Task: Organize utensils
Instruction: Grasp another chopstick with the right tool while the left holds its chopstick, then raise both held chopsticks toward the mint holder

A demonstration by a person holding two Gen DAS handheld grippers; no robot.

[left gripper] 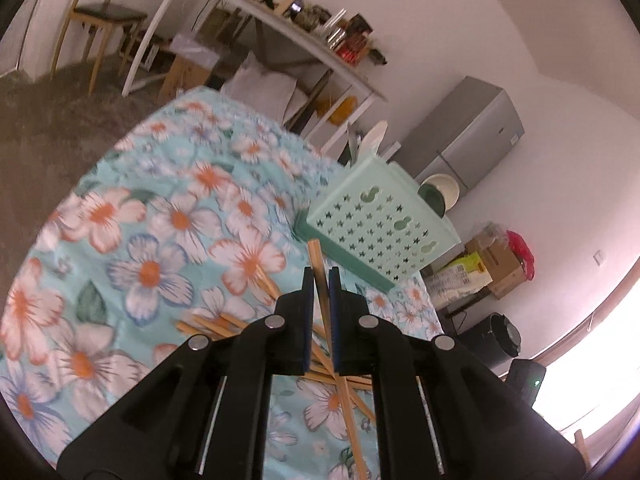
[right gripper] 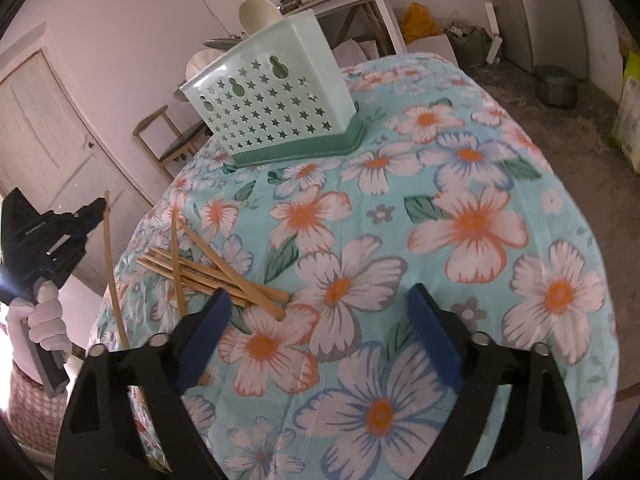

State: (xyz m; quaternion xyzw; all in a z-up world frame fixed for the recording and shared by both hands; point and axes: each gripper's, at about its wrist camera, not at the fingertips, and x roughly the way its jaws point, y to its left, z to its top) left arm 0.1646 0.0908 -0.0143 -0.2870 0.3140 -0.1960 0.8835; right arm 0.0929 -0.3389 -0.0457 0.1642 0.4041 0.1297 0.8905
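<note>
My left gripper is shut on one wooden chopstick, which sticks out above the jaws and runs down below them. It hangs above a loose pile of several chopsticks on the floral cloth. The right wrist view shows that same gripper at the far left, lifted off the table with the chopstick hanging from it, in a white-gloved hand. My right gripper stands open just above the cloth, its left finger beside the pile, nothing between the pads. A mint green perforated utensil holder stands upright at the far edge.
The table wears a light blue floral cloth. Pale bowls and a white utensil show behind or in the holder. Off the table are a wooden chair, a cluttered white desk, a grey fridge and cardboard boxes.
</note>
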